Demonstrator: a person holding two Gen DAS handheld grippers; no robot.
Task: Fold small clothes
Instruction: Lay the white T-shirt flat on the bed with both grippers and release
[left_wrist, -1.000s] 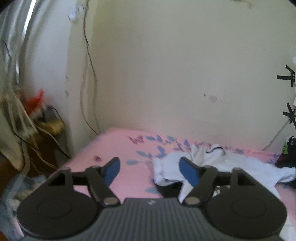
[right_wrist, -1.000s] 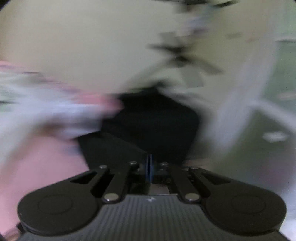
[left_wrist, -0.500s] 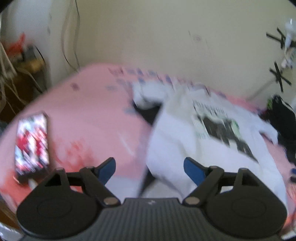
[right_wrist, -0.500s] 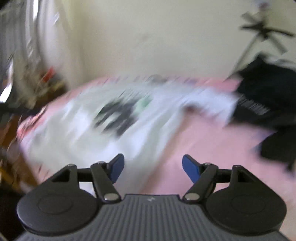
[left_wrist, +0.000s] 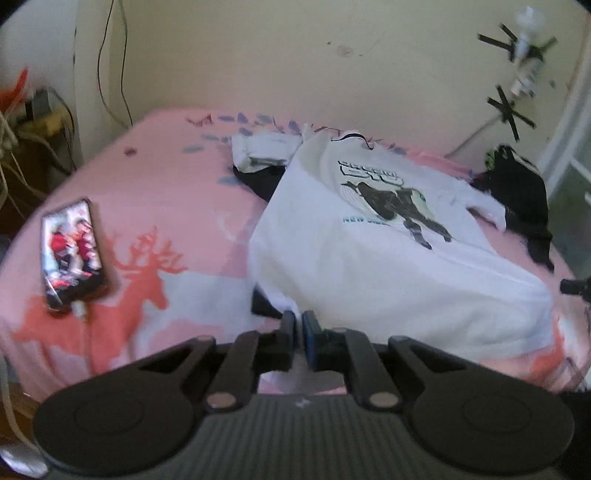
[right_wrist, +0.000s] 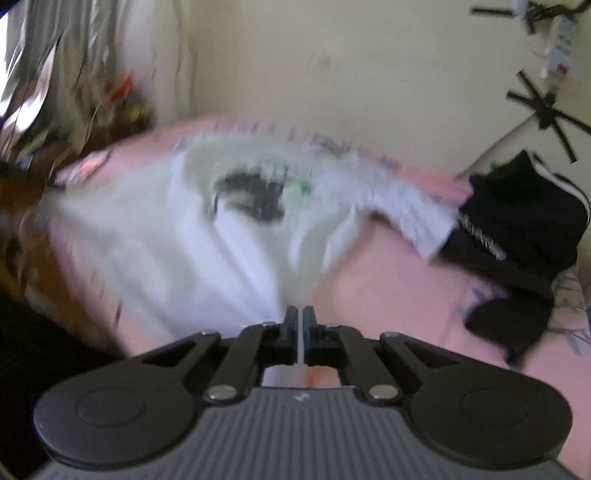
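Both my hand-held grippers, left (left_wrist: 299, 325) and right (right_wrist: 300, 321), pinch the near hem corners of the white T-shirt (left_wrist: 369, 251) spread on the pink bed (left_wrist: 155, 177); I'd lift evenly, keeping the hem taut.

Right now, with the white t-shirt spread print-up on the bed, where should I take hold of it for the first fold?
Grip the white t-shirt along its near hem, at the two bottom corners, coming in low from the bed's near edge. It lies flat, collar toward the wall, so the hem is the closest free edge. Both the left tool and right tool look shut on that hem; blur hides the right's contact.
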